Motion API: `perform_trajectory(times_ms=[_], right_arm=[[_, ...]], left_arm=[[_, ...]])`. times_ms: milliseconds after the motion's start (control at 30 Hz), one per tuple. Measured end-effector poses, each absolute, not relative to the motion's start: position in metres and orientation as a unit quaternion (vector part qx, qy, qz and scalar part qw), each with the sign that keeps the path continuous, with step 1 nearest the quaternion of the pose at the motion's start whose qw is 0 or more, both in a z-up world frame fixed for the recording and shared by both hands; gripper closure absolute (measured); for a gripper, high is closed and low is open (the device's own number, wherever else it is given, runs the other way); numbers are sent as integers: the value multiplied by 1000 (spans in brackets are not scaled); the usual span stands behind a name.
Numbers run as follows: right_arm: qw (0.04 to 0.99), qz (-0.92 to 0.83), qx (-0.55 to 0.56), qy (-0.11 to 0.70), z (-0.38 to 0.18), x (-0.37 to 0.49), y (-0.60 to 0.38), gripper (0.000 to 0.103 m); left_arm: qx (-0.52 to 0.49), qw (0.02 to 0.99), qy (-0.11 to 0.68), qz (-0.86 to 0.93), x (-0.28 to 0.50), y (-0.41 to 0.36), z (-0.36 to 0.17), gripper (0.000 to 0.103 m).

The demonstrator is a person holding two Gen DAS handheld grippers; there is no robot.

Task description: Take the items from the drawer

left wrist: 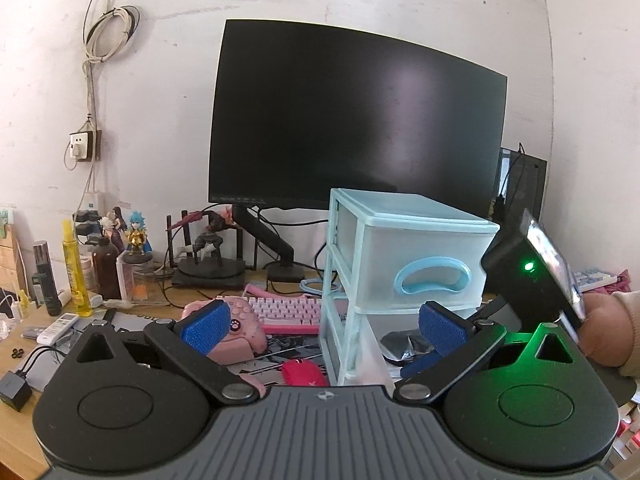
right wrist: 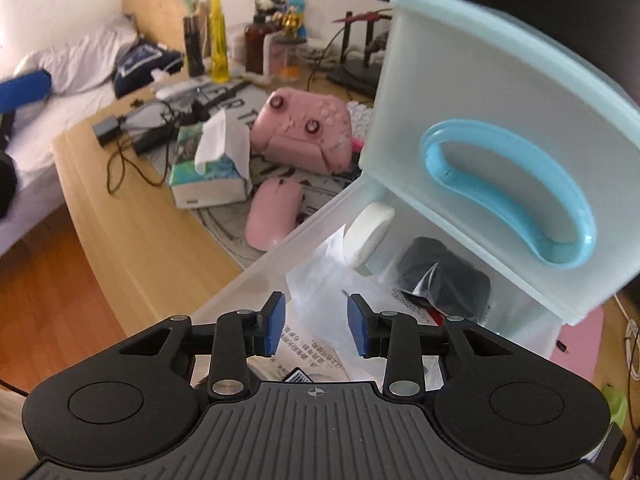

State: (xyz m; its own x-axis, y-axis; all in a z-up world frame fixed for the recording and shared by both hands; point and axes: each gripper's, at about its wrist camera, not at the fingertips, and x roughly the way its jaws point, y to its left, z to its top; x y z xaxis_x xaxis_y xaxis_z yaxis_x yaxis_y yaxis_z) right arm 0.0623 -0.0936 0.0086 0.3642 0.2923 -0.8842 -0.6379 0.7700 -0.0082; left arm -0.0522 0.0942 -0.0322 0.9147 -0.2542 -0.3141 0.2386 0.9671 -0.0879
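A pale teal two-drawer unit (left wrist: 400,240) stands on the desk, its lower drawer (right wrist: 256,276) pulled out. Inside the drawer lie a clear plastic bag with printed paper (right wrist: 320,288), a white round disc (right wrist: 368,236) and a black pouch (right wrist: 444,280). My right gripper (right wrist: 316,328) hovers open over the bag and holds nothing. The upper drawer (right wrist: 460,92), with its blue handle (right wrist: 508,188), is closed. My left gripper (left wrist: 323,326) is wide open in front of the unit's left corner, also holding nothing. The right tool's black body (left wrist: 528,276), held in a hand (left wrist: 608,332), shows a green light.
A pink game controller (right wrist: 304,132), a pink mouse (right wrist: 272,212) and a tissue box (right wrist: 212,168) lie left of the drawer. Behind the unit are a pink keyboard (left wrist: 284,308), a dark monitor (left wrist: 352,120), figurines (left wrist: 138,236) and bottles (left wrist: 74,268). Cables cross the desk's left side.
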Motion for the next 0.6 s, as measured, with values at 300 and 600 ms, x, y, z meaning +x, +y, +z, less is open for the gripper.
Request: perform_trajectory(times_ms=[300,600], right_arm=[[816,256,-153,496,-8,73,-100,102],[843,243,-80,473,16,72,-126,103]], left_arm=[[-21,979,162,-123,-50,91,-31,0],[-19,977,164,-133,-49,84,-32,0]])
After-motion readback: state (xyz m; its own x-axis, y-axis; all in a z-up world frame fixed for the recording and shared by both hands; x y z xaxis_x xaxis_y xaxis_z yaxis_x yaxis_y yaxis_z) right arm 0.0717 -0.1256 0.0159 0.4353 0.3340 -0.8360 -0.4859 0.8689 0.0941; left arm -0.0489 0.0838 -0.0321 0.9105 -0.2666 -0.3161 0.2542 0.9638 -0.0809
